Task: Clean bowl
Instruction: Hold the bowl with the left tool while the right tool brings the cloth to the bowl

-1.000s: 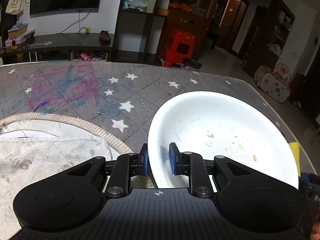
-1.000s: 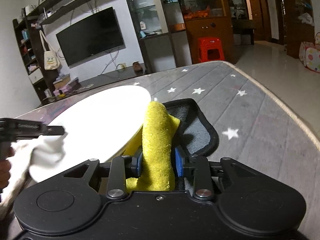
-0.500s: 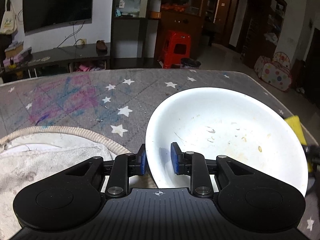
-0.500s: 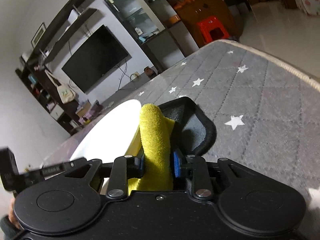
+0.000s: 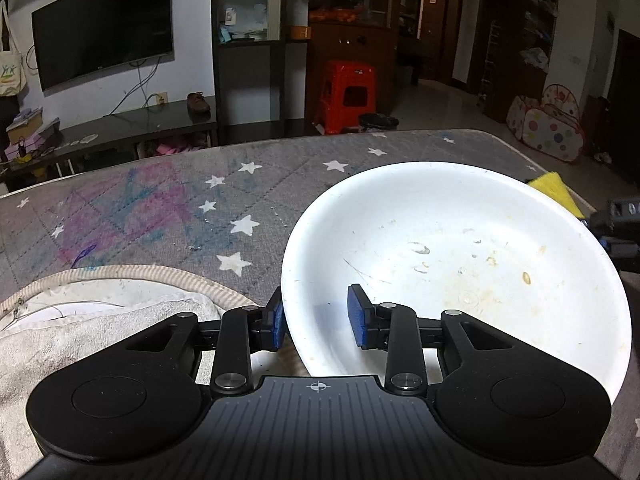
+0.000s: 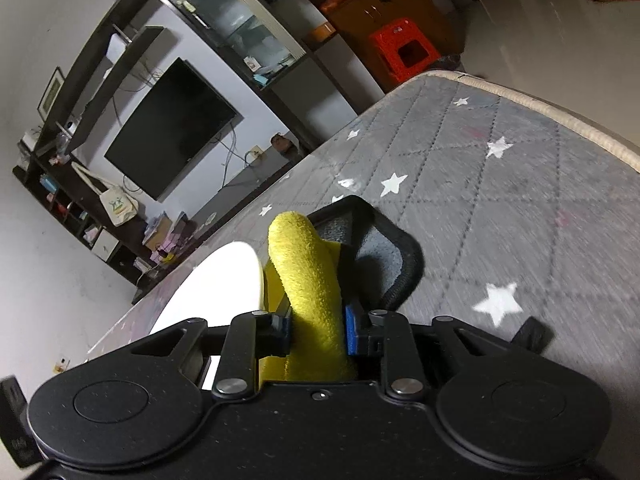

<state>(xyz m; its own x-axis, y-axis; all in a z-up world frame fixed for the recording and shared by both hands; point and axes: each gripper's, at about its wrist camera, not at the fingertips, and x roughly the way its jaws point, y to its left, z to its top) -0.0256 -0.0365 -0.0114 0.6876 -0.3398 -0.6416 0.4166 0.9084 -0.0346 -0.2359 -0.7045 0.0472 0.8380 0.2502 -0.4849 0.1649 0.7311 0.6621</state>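
The left claw has just been opening, its pads straddling the bowl rim without pressing. The right claw clenches a yellow cloth.

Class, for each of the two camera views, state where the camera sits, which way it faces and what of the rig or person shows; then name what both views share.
Left wrist: sits on the left claw, facing forward and down over the white bowl; its jaws, just opening, straddle the bowl's near rim without pressing it.
Right wrist: sits on the right claw, strongly rolled, facing across the star-patterned mat; its jaws clamp the yellow cloth.
Shared: bowl, cloth, mat, television, red stool.
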